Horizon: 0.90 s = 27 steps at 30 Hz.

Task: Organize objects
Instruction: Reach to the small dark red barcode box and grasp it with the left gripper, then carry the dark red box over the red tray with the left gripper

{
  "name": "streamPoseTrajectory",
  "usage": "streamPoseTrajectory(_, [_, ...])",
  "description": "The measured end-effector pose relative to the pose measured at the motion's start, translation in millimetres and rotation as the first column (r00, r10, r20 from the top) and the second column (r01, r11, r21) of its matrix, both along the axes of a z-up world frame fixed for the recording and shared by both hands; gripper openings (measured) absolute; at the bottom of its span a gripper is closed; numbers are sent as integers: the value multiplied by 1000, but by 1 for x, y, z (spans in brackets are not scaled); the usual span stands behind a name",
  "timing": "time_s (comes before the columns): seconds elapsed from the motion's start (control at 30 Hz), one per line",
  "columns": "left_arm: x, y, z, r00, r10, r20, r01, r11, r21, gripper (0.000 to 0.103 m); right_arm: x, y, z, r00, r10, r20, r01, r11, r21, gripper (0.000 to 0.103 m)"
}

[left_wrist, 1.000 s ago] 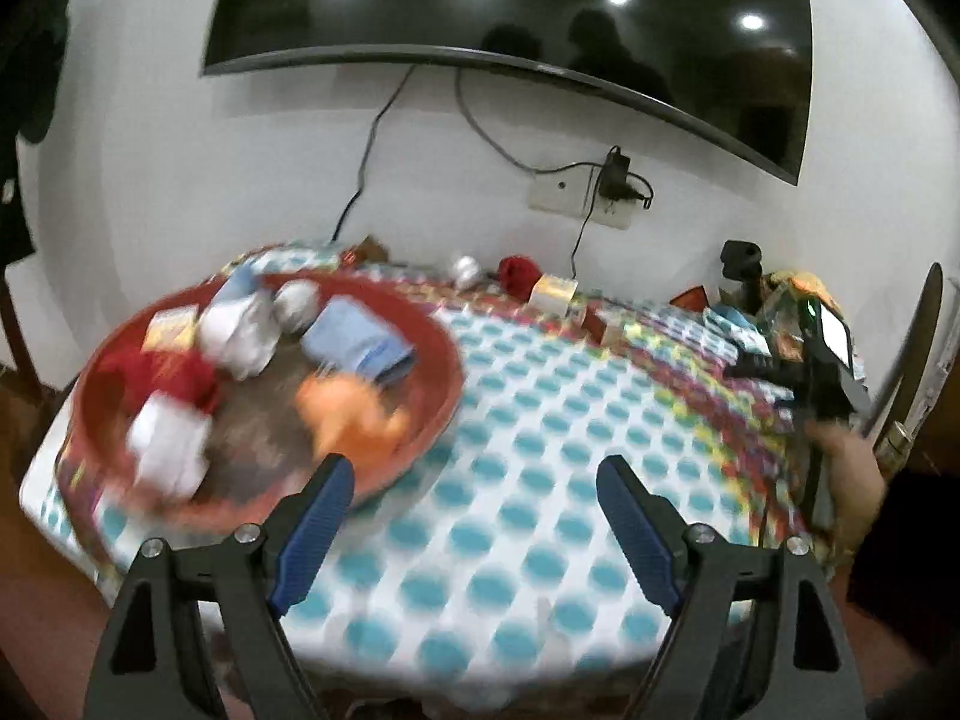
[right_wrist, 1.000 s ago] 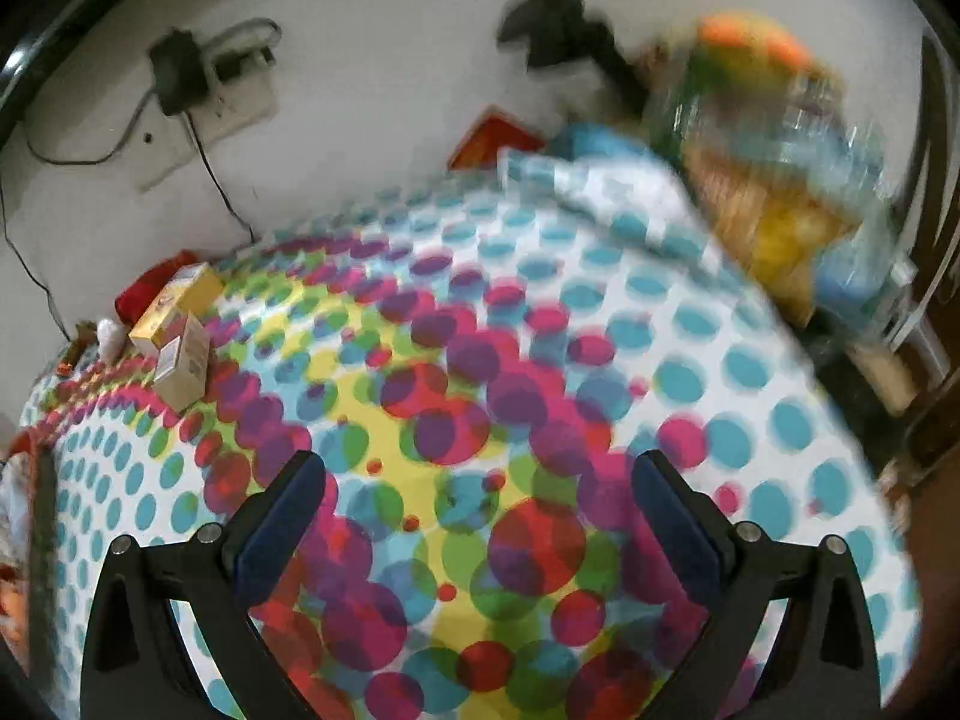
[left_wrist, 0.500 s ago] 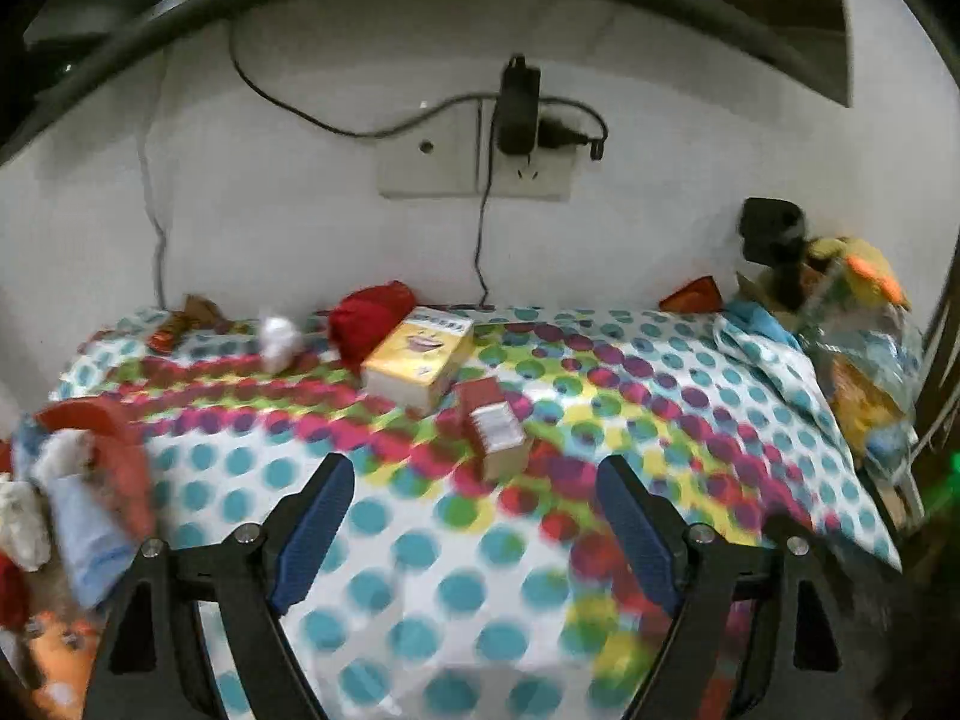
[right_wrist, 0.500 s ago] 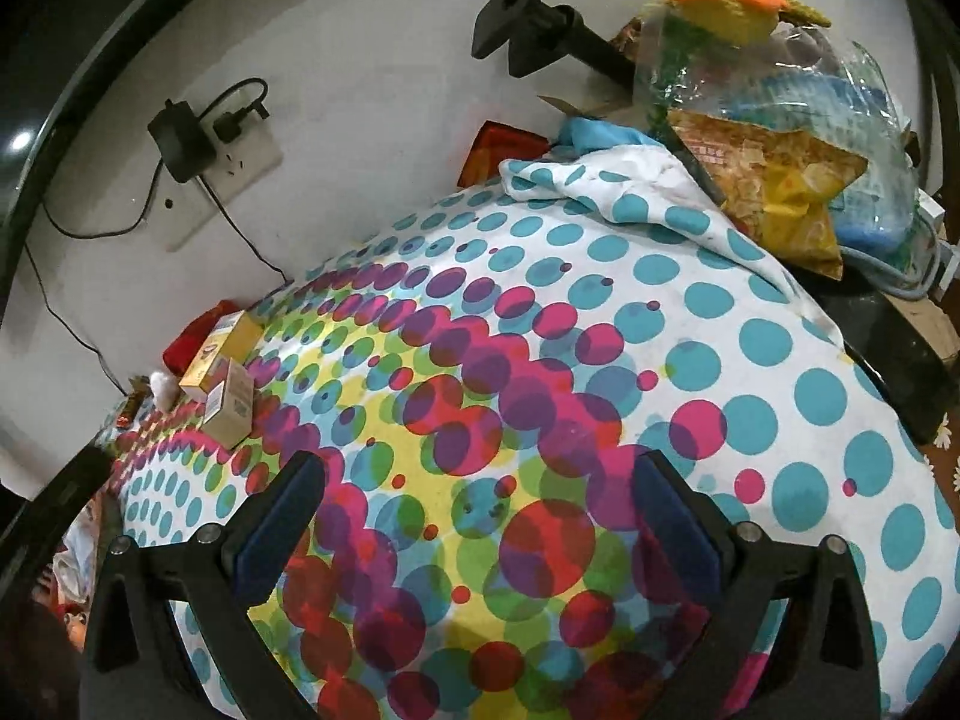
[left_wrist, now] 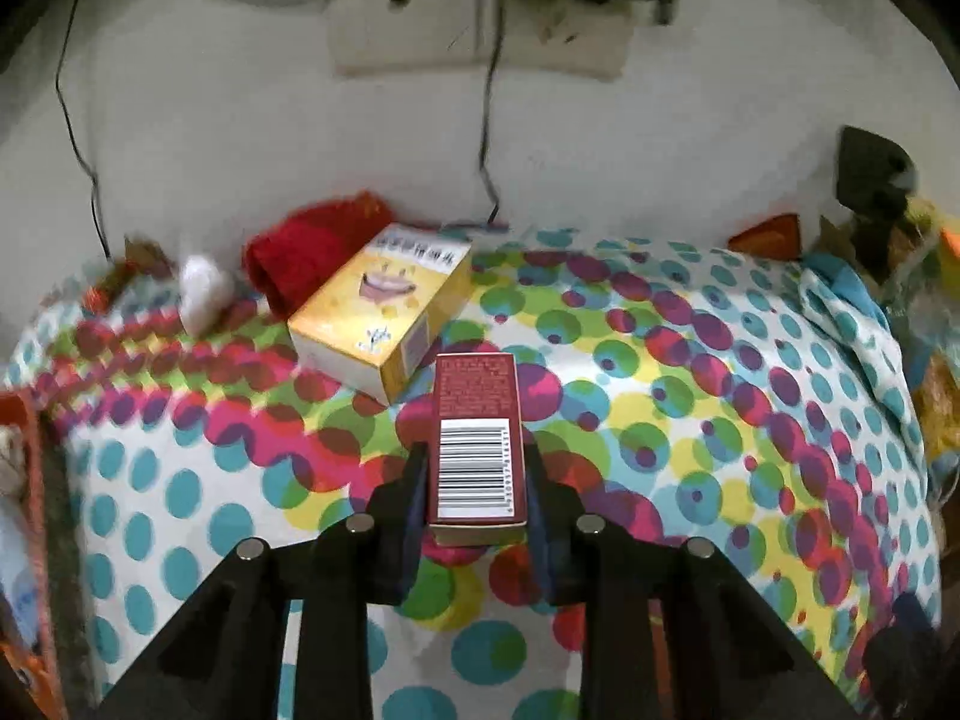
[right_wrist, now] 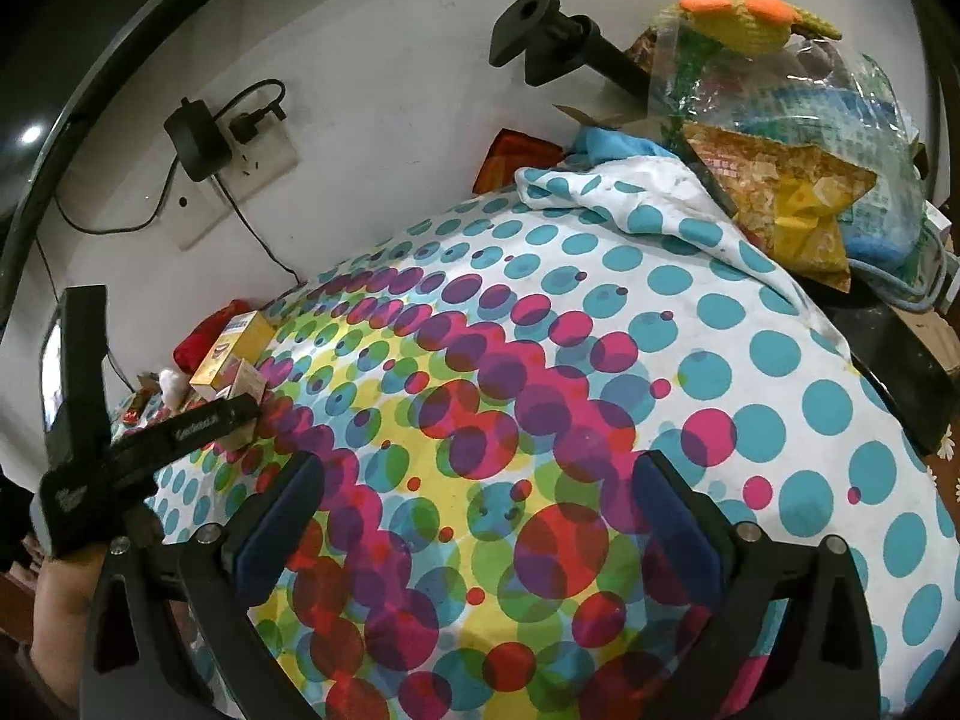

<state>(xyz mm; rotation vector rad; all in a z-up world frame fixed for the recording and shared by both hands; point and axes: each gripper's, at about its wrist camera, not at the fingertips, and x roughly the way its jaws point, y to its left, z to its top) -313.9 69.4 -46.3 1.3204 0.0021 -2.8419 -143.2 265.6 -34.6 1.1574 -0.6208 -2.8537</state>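
My left gripper is shut on a small dark red box with a barcode on top, resting on the dotted tablecloth. A yellow box lies just behind it, with a red cloth bundle and a white fluffy item further back by the wall. My right gripper is open and empty over the cloth's middle. In the right wrist view the left gripper shows at the far left, at the small box beside the yellow box.
A red tray with soft items is at the left edge. A pile of bags with a yellow knitted toy and a black clamp sits at the right. A wall socket with a charger hangs behind the table.
My left gripper moved forward to the small dark red box and shut on it. My right gripper stayed open and shifted little; the left gripper came into its view.
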Motion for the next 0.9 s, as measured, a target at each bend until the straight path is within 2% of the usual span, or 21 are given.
streamPoseTrajectory(0.4, [57, 2, 77, 993, -26, -115, 19, 998, -61, 28, -3, 3, -2, 1000, -5, 16, 5, 1000, 3, 102])
streamPoseTrajectory(0.53, [81, -12, 108, 988, -15, -154, 5, 998, -68, 28, -3, 4, -3, 1000, -3, 17, 3, 1000, 2, 102])
streamPoseTrajectory(0.9, [132, -72, 155, 973, 67, -222, -85, 994, -72, 28, -5, 3, -5, 999, -1, 32, 1, 1000, 1, 102])
